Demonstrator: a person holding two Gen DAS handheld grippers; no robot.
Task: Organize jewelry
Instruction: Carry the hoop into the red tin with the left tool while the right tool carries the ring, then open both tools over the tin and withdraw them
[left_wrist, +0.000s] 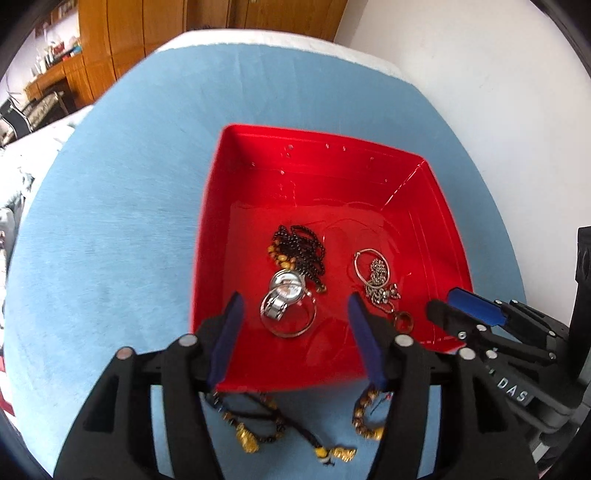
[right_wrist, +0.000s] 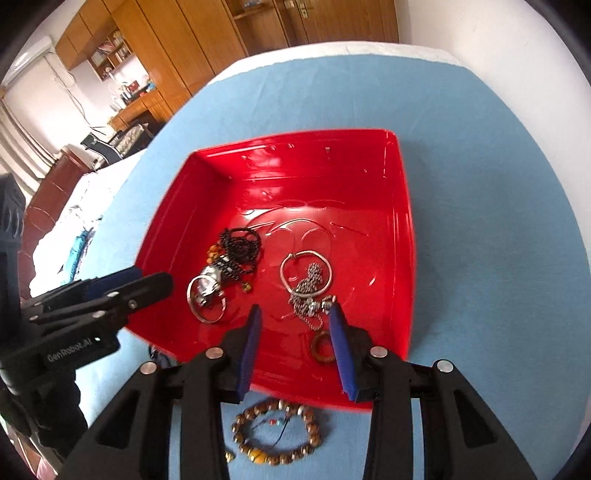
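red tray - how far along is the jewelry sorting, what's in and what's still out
Done: the red tray already holds black beads, a watch, two silver bangles and a chain with a brown ring.

In hand: nothing; the left gripper and right gripper hang open over the tray.

Left: a brown bead bracelet and a dark bracelet with gold charms lie on the blue cloth.
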